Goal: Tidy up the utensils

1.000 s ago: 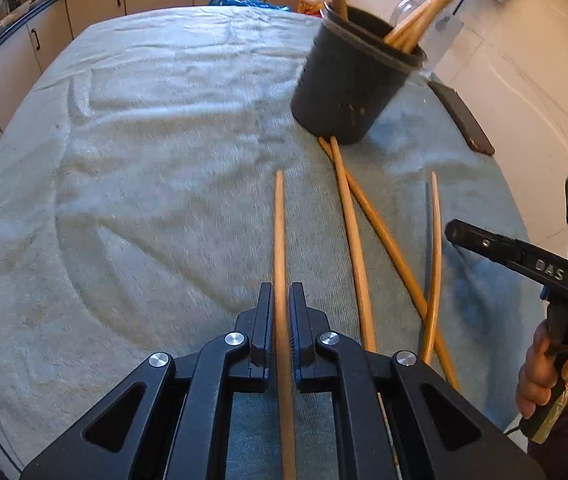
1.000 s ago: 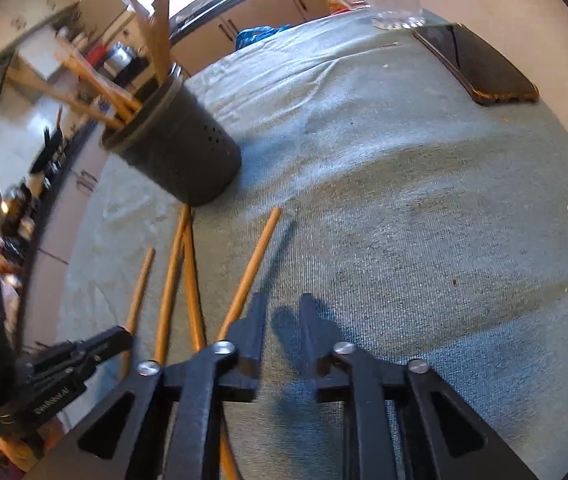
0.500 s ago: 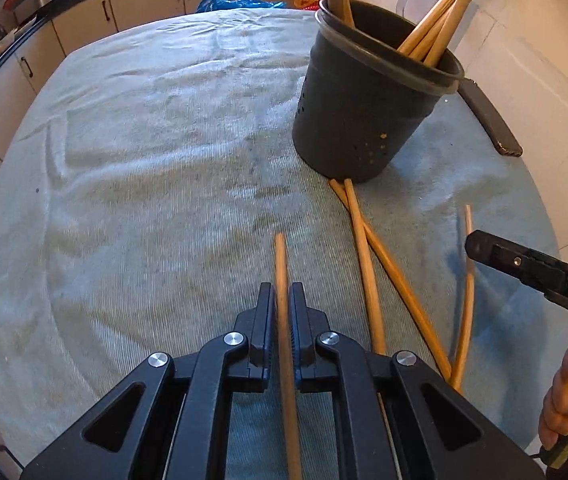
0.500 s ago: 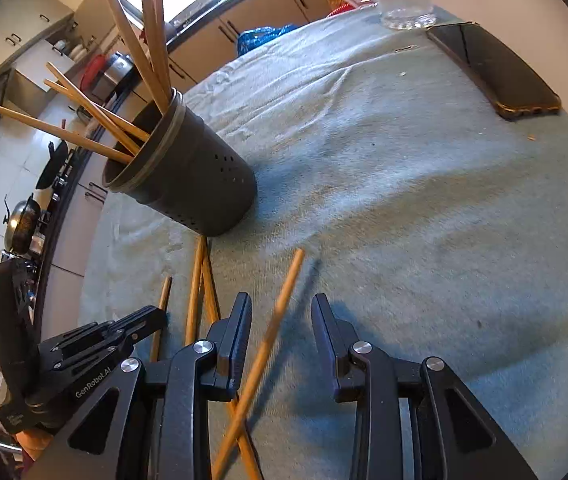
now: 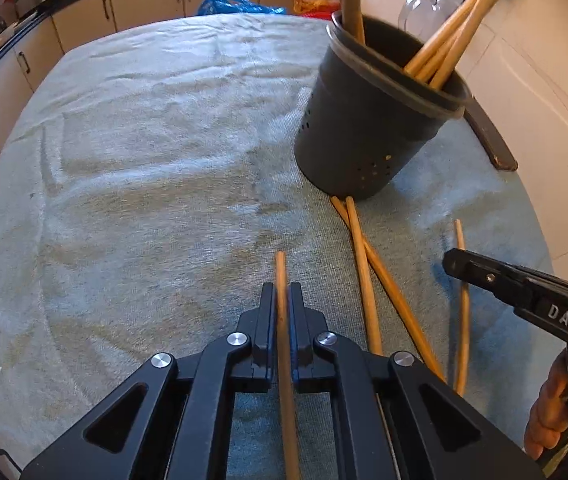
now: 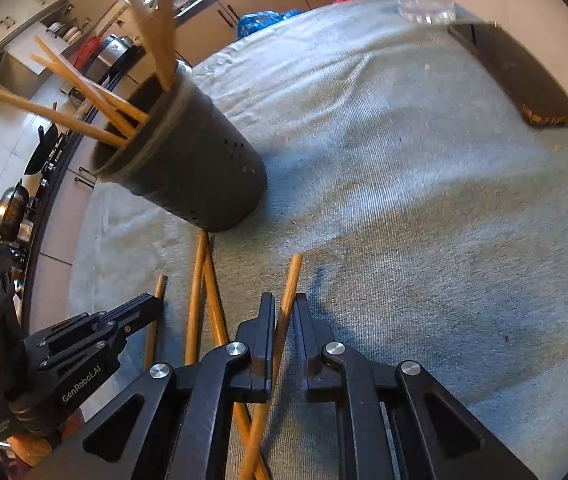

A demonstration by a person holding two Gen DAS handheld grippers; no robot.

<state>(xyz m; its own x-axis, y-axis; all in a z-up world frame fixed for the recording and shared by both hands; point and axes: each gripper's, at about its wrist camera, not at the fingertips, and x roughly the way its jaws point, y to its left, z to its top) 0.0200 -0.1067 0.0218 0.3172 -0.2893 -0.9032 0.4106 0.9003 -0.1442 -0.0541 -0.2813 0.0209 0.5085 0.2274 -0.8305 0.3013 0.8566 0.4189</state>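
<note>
The right gripper (image 6: pixel 284 320) has just closed its fingers on a stick (image 6: pixel 288 296) lying near the holder's (image 6: pixel 200 176) base. The left gripper (image 5: pixel 282 312) stays clamped on another stick (image 5: pixel 281 280). Both sticks now seem ready to go into the holder.

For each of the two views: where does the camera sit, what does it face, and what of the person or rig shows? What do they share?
Left wrist: on the left gripper, looking steeply down at the towel-covered table; its jaws clamp one chopstick; right gripper and a hand at the right edge.
Right wrist: on the right gripper, tilted down likewise, jaws shut on another chopstick; left gripper at lower left.
Shared: black utensil holder, crossed chopsticks, phone.
</note>
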